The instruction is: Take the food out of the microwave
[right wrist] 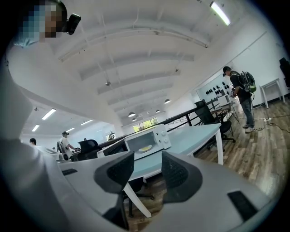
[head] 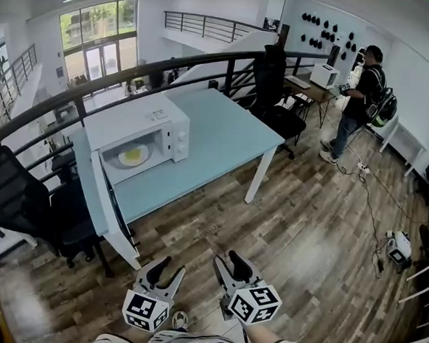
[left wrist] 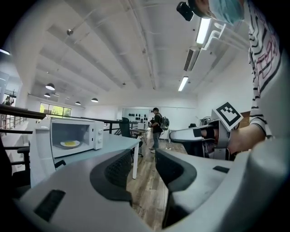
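A white microwave [head: 140, 135] stands on the left part of a pale blue table [head: 225, 134], its door [head: 107, 199] swung wide open toward me. Inside lies a white plate with yellow food [head: 134, 155], also seen in the left gripper view as the plate of food [left wrist: 70, 143] and in the right gripper view as the plate of food [right wrist: 145, 148]. My left gripper [head: 170, 267] and right gripper [head: 223, 262] hover side by side over the wooden floor, well short of the table. Both stand open with nothing between their jaws.
Black office chairs [head: 20, 203] stand left of the table and another chair [head: 274, 90] behind it. A black railing [head: 95, 91] curves along the far side. A person with a backpack [head: 362, 101] stands at a desk far right. Cables and a small device [head: 398, 248] lie on the floor.
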Demonstrator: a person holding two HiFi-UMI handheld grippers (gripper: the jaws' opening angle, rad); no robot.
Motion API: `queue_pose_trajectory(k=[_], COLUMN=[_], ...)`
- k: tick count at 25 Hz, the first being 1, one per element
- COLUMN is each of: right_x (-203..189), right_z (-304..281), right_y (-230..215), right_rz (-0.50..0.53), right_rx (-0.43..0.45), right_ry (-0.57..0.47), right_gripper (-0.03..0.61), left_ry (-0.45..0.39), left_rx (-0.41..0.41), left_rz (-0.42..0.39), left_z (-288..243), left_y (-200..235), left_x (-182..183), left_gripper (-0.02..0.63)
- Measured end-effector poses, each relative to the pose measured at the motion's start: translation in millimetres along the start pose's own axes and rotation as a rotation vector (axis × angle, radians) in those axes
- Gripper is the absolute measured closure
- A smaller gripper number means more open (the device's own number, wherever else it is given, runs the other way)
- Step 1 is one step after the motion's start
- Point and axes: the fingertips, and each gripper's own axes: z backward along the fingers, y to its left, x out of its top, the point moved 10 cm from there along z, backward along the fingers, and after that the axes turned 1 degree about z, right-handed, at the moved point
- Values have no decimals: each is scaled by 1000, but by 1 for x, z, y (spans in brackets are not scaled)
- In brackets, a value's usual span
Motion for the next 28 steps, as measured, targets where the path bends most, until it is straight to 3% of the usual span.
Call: queue_pose_trajectory(k=[10,15,20,28], right_x=[7,14,22,57], right_z=[-76,-109,-146,-208], right_y=[0,-13,-43,-105], right_rz=[-36,-39,-35,18], right_rx=[-71,-52,6,176], right_ry=[-20,-18,18,97], right_gripper=[396,396,396,396], left_ry=[3,6,12,-20], left_rx=[-67,-64,18,240], left_rz=[14,21,40,82], left_z=[-41,-63,-93,-152], left_y=[67,81,94,110], left_x=[10,12,11,23], left_gripper=[466,466,466,466])
